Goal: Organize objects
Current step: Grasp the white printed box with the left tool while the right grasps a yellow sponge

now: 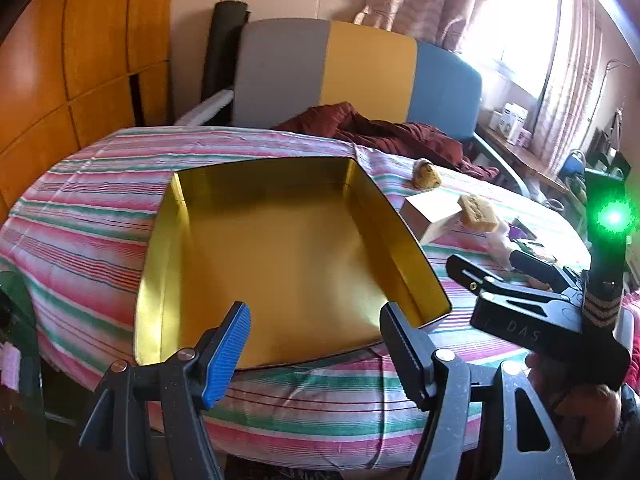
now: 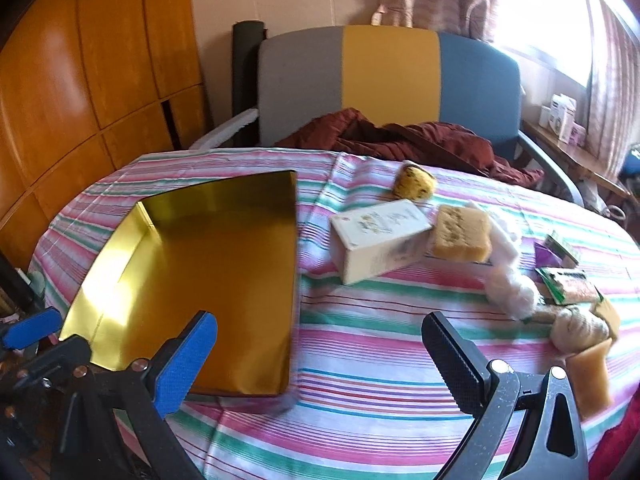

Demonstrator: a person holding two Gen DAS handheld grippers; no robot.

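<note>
An open gold tin box (image 1: pixel 280 248) lies empty on the striped tablecloth (image 1: pixel 100 208). My left gripper (image 1: pixel 316 316) hovers open over the box's near edge, nothing between its fingers. My right gripper (image 2: pixel 320 324) stands wide open above the bare cloth just right of the gold box (image 2: pixel 208 264). Loose items lie to the right: a white carton (image 2: pixel 380 236), a tan sponge (image 2: pixel 460 232), a yellow spotted sponge (image 2: pixel 414 182), a white fluffy piece (image 2: pixel 512 288), green packets (image 2: pixel 568 280) and an amber bar (image 2: pixel 592 376). The left wrist view shows the right gripper (image 1: pixel 520 292) beside the box.
A chair (image 2: pixel 388 76) with a grey, yellow and blue back stands behind the table, with a maroon cloth (image 2: pixel 400 136) heaped on it. Wooden cupboard doors (image 2: pixel 80 80) fill the left. A shelf (image 2: pixel 576 156) with small boxes runs under the window at right.
</note>
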